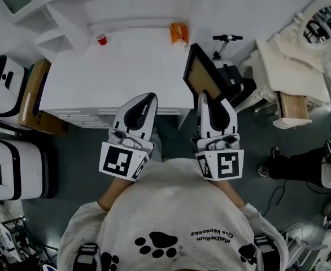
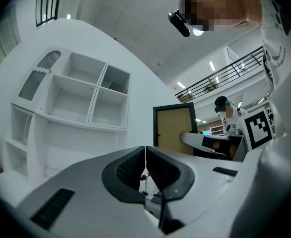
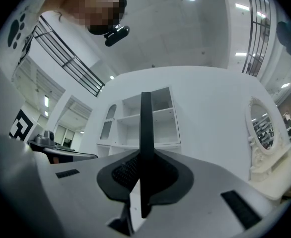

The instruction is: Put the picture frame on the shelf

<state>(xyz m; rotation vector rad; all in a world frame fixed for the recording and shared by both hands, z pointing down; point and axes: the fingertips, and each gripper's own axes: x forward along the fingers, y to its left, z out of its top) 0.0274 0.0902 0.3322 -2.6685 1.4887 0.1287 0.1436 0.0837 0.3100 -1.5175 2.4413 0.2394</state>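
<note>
Left tongs (image 2: 145, 150): closed. The two dark pads touch each other and nothing is between them.
Right tongs (image 1: 206, 99): closed tight on the picture frame (image 1: 202, 75), holding it by its bottom edge.
Picture frame: it has a dark rim and a plain yellow-brown middle. It stands up out of the right tongs, in the air. It is not on the shelf. In the right gripper view it looks like one thin dark bar, because its edge faces the camera.
Shelf (image 2: 86, 98): white, with open boxes in it. It stands against the white wall in front of both tongs, well away from the frame.
Worktop (image 1: 126, 72): white and flat, in front of the person. The frame is up by its right edge.
Red cup (image 1: 101, 39): small, at the back left of the worktop.
Orange thing (image 1: 178, 33): at the back of the worktop, right of the cup. I cannot tell what it is.
Mirror (image 1: 323, 21): oval, with a curly white rim, far off to the right.
Person holding the tongs: wears a white top (image 1: 177, 219) with black paw prints.
</note>
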